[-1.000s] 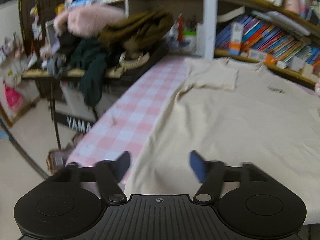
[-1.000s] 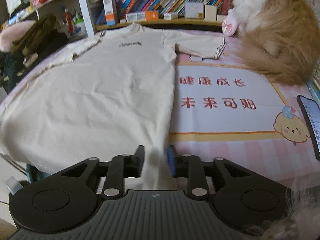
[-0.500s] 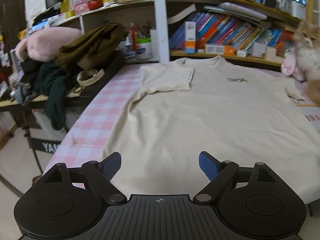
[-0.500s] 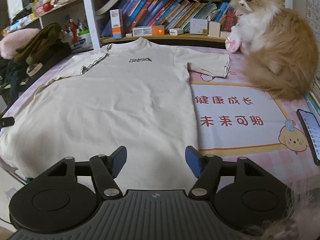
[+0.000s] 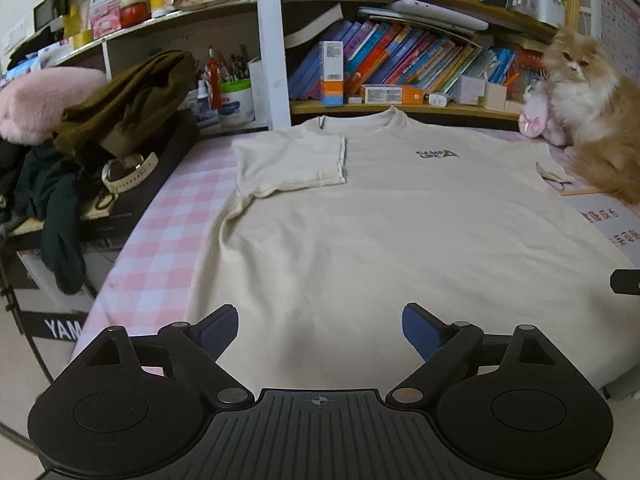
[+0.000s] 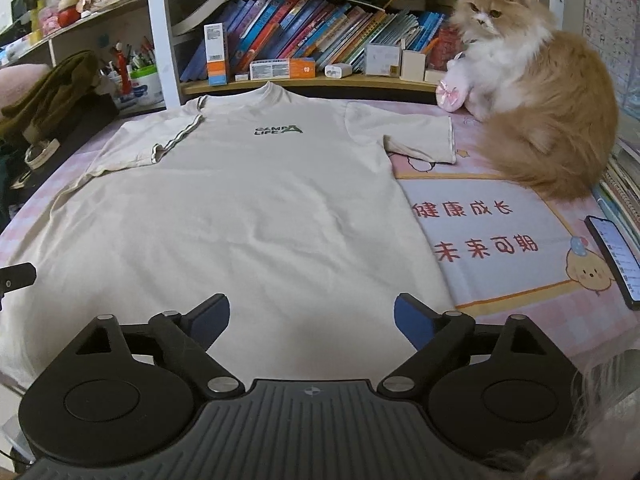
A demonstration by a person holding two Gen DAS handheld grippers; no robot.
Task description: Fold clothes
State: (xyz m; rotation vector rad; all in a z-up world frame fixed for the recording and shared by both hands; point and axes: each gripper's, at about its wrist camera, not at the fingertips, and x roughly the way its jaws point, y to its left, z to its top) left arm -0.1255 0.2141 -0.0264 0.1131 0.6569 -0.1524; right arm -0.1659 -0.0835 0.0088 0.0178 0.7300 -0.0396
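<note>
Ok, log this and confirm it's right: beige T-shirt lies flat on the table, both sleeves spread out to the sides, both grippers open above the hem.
One thing is wrong: only one sleeve is spread out. The sleeve near the dark clothes pile is folded in over the chest of the beige T-shirt, as the left wrist view shows; the sleeve by the cat lies out. The left gripper and right gripper are open at the hem.

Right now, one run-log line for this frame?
task: fold clothes | t-shirt: flat, left sleeve folded in | left gripper: open | right gripper: open | cat: beside right sleeve

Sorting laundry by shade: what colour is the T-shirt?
Cream-beige T-shirt, clearest in the right wrist view.
</note>
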